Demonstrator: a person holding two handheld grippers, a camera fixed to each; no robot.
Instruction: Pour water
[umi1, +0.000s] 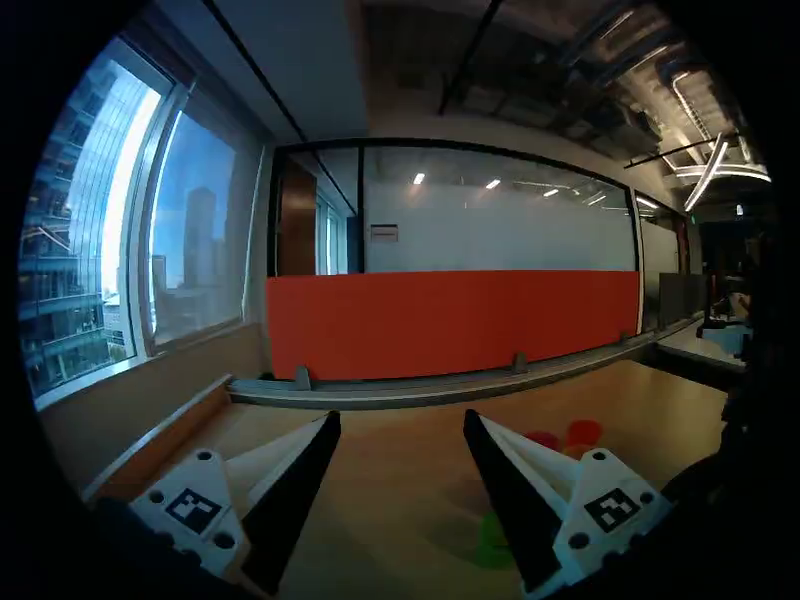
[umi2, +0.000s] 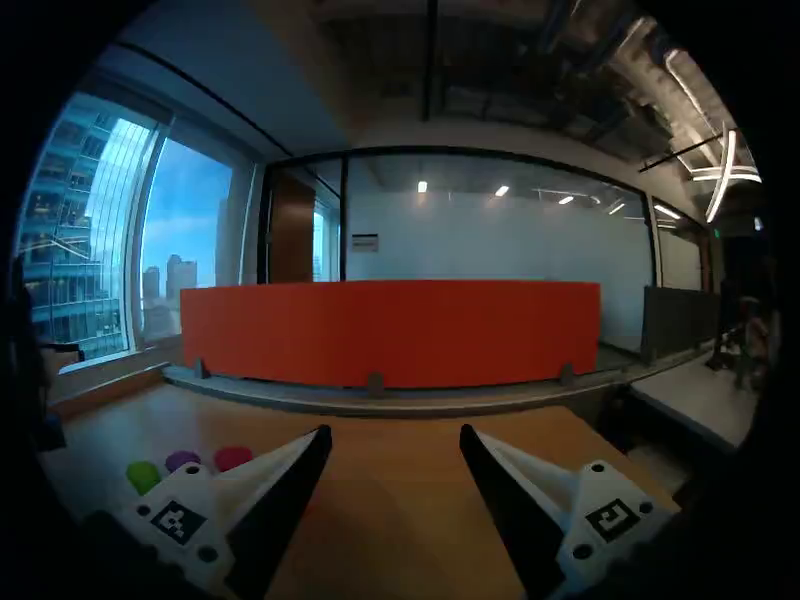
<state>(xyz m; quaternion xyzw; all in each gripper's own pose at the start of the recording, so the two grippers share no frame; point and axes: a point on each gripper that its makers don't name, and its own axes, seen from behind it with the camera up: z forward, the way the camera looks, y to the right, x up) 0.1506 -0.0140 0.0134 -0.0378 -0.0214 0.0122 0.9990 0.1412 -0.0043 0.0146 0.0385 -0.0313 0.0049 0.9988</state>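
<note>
- In the left gripper view, a tall window (umi1: 100, 250) runs down the left side, with towers outside it.
- Next along, an orange partition (umi1: 450, 320) stands across the far edge of the wooden desk (umi1: 400, 530), below a glass wall (umi1: 500, 210).
- The left gripper (umi1: 400, 450) points out over that desk. Its two fingers (umi1: 290, 480) are spread wide with only bare wood between them, and it grips nothing.
- Right of it, small coloured shapes sit on the desk. They look like cups, though they are too small to be sure.
- A green cup (umi1: 492, 540) is nearest, half hidden by the right-hand finger. A red cup (umi1: 543, 438) and an orange cup (umi1: 583, 432) sit farther off, side by side.
- In the right gripper view, the window (umi2: 100, 260) is again on the left.
- Low on the left, three of the small shapes stand in a row on the desk (umi2: 400, 530): the green cup (umi2: 143, 476), a purple cup (umi2: 182, 460) and a pink cup (umi2: 232, 457). They are close together, just beyond the left-hand finger.
- The orange partition (umi2: 400, 330) stretches across the middle, along the back of the desk.
- The right gripper (umi2: 395, 450) is held level over the wood. Its fingers (umi2: 510, 500) gape well apart and hold nothing.
- Far right, a second desk (umi2: 700, 400) stands apart in shadow.
</note>
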